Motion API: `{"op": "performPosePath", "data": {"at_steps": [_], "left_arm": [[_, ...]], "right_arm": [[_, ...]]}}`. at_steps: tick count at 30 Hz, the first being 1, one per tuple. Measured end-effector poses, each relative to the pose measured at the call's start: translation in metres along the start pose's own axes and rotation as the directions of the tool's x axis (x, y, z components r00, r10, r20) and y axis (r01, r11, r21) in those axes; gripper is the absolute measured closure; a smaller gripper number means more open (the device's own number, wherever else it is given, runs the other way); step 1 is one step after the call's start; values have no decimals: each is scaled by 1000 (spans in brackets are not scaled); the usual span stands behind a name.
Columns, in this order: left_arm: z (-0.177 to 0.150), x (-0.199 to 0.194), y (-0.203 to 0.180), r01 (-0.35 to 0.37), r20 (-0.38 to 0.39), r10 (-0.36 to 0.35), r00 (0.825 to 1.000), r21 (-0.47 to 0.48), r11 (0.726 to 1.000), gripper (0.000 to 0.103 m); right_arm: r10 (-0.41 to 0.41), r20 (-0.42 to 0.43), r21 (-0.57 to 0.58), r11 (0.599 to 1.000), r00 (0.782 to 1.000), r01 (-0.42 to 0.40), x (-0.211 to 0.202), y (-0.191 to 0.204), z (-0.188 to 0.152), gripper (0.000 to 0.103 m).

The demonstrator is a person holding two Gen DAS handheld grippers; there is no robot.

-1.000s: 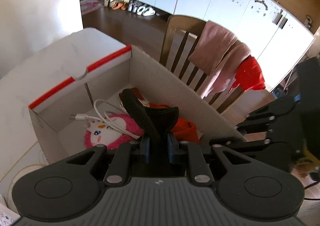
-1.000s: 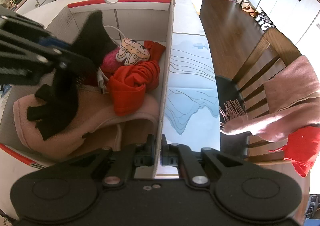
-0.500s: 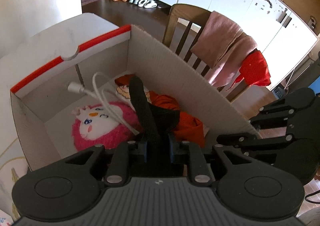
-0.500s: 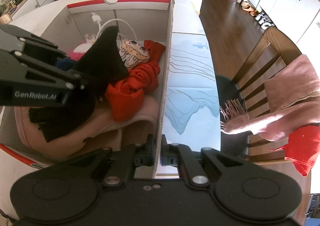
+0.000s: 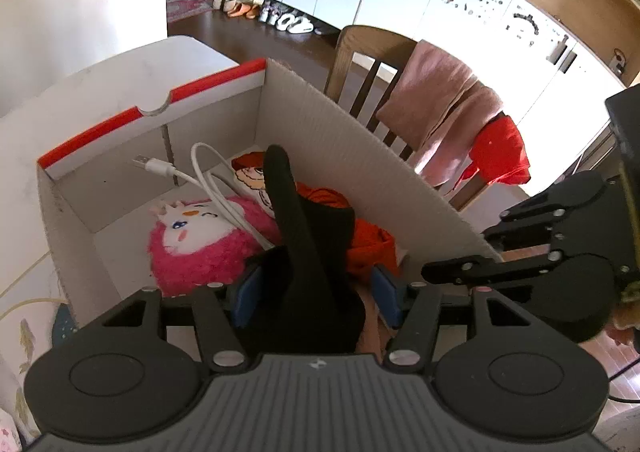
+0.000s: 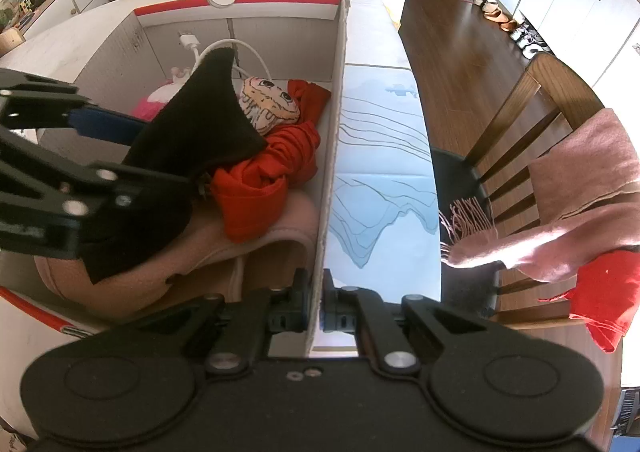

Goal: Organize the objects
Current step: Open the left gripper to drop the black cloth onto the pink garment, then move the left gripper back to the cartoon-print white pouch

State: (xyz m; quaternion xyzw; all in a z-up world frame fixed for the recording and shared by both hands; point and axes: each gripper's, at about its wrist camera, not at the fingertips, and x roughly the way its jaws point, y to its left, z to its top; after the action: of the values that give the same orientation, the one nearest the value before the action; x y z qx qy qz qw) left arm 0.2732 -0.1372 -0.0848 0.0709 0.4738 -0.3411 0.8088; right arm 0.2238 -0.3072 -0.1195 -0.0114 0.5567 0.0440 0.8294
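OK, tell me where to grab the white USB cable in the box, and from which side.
Grip the white USB cable at the raised arch of its loop, coming straight down from above. That arch stands clear above the pink plush, while the box walls block any sideways approach.

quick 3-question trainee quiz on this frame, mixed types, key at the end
1. True or false: the right gripper is clamped on the side wall of the cardboard box.
2. Which item lies between the opening jaws of the left gripper? A) white cable B) black cloth C) pink plush
3. Fill in: the white cable lies across the ____ plush toy.

Key: 1 true. 2 B, the black cloth, with the blue pads standing off it. 3 pink.
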Motion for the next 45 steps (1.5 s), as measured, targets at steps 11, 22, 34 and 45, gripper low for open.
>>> {"op": "performPosePath", "data": {"at_steps": [11,22,34,45], "left_arm": [[-10,-47,8,-18,105,23,994,-54,998,40],[-38,-108,28,-57,203,81,976,-124,991,32],[-100,-154,86,-182,187,249,950,-316,931,24],[-154,-166,141,-304,119,406,906,-482,822,16]], "right_arm": [[1,0,-5,1000,1000,-1,-3,0,-1,99],[3,-3,-9,1000,1000,-3,-4,-2,-1,99],[-1,-14,-23,1000,1000,1,-4,0,1,99],[-12,-25,-25,1000,1000,11,-3,1,2,99]]}}
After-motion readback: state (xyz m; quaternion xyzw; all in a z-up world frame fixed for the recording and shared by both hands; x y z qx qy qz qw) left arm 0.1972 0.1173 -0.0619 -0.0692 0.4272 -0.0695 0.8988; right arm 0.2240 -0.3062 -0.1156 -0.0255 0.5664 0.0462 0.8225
